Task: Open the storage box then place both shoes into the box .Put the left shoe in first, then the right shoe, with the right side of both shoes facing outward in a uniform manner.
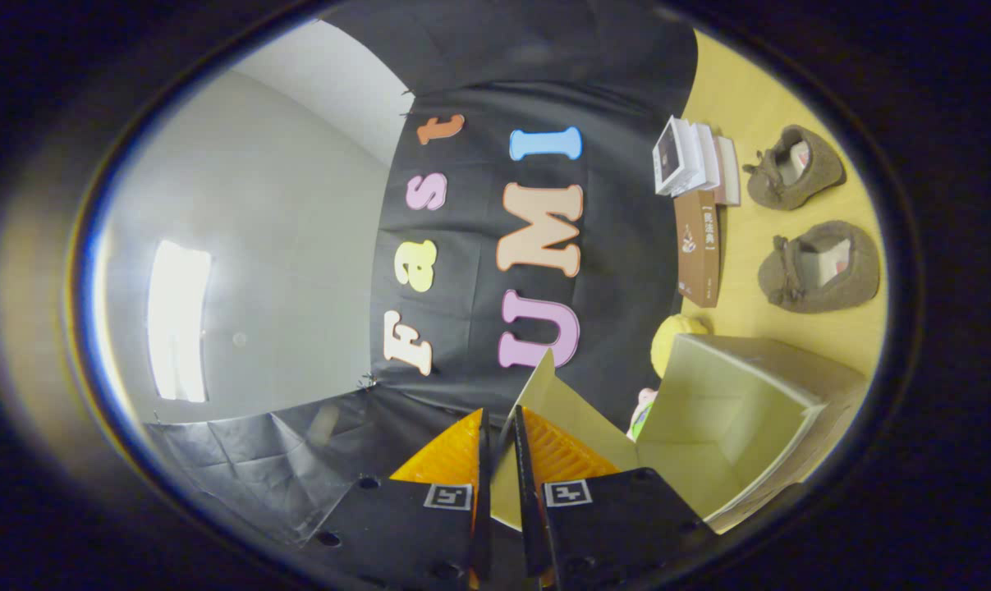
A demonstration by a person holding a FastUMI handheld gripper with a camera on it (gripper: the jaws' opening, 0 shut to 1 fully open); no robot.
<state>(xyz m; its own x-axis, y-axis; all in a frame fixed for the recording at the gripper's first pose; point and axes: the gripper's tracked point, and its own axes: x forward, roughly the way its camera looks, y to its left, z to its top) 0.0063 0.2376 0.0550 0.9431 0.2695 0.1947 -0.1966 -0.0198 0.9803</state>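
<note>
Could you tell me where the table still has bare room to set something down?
Bare wood lies between the two shoes and the open storage box, and beyond the shoes. It is crowded by the books. The gripper pinches the box's lid flap.

Jaws clamped on box lid (544, 394); shoes (819, 267) beyond.

I see a black cloth wall (495, 271) hung ahead, a pale grey wall (298, 246) beside it carrying one bright rectangular light patch (179, 320). A light wooden tabletop (758, 271) holds books (696, 156) against the cloth.
</note>
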